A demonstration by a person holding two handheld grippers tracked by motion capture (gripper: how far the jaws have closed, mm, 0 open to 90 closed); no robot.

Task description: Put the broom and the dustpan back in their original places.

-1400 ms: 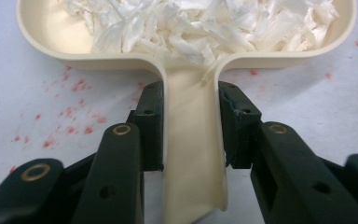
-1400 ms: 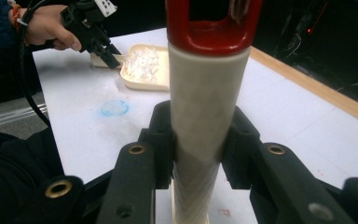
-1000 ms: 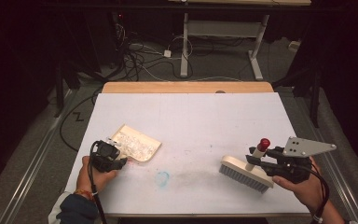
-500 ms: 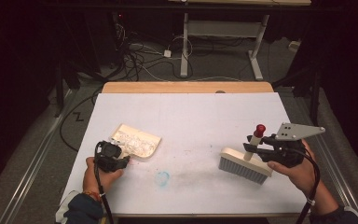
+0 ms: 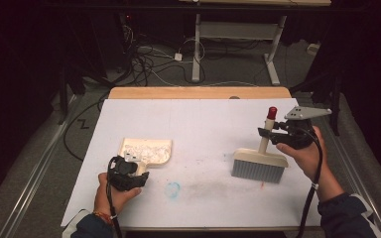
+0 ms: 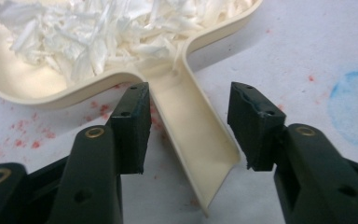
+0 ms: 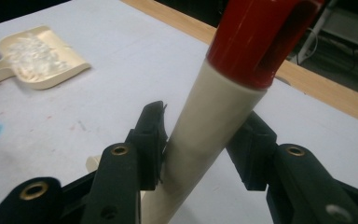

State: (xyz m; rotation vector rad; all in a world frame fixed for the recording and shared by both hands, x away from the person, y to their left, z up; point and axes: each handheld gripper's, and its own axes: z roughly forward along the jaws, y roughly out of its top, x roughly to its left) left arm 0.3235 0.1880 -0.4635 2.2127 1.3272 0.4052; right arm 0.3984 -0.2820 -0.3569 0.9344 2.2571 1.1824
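Dustpan handle and brush handle both sat between loosening jaws.

The left gripper (image 5: pixel 129 173), near the surface's front-left corner, had just been opening: its jaws stood apart on either side of the cream dustpan (image 6: pixel 121 56) handle, neither pad pressing on it, and the pan, full of white shreds (image 6: pixel 102 32), lay flat on the surface (image 5: pixel 203 124) just beyond them. The right gripper (image 5: pixel 273 133), toward the right edge, had also just been opening; the brush (image 5: pixel 258 166) stood on its bristles with its cream, red-capped handle tilted between the jaws, touching the left pad while the right pad stood clear of it.
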